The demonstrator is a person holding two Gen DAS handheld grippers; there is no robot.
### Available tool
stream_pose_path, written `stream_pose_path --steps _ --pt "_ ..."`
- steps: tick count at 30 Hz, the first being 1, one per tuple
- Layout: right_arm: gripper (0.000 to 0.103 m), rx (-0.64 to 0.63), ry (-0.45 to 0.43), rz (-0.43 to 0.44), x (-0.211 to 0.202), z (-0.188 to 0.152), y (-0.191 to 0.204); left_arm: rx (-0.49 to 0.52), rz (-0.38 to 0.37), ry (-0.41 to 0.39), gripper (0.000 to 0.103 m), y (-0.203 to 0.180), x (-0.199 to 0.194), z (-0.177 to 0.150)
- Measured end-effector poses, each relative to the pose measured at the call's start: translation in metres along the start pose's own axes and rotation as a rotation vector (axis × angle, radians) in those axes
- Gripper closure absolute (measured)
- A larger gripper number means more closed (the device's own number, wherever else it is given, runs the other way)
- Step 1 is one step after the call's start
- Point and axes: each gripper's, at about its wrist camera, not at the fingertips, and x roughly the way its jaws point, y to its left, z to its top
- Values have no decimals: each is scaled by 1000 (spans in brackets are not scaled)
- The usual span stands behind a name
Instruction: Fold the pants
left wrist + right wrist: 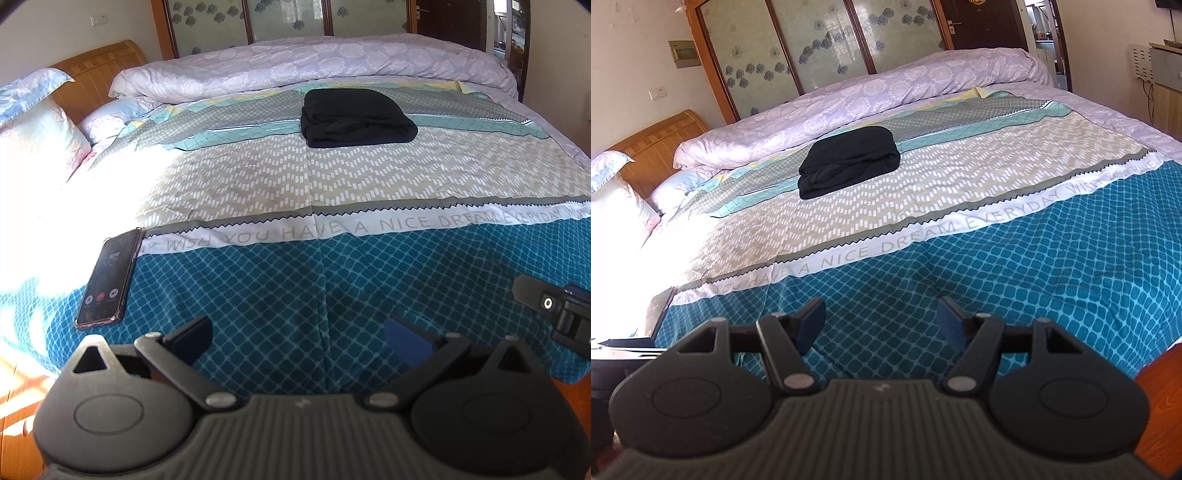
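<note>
one folded black pants [356, 118] bundle lies on the bed [258, 192].

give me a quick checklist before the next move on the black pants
1. Left claw open, holding nothing: ok.
2. Right claw open, holding nothing: ok.
3. Black pants lie in a compact bundle, apart from both claws: ok.
4. Fold neat and even: cannot tell, front edge looks bunched.
5. Phone near the bed edge, apart from the pants: ok.
6. Lilac duvet behind the pants, not touching: ok.
</note>
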Motion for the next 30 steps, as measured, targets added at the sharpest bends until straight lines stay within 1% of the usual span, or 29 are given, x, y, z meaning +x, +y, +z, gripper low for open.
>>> stream_pose_path --steps 6,13,30 --pt "34 -4 6 1 1 -1 0 -11 24 -22 0 5 -2 3" --pt "34 0 4 -3 1 -1 0 -8 10 -12 0 4 0 2" --pt "34 -14 -28 1 -9 3 3 1 -18 -31 0 2 -9 3"
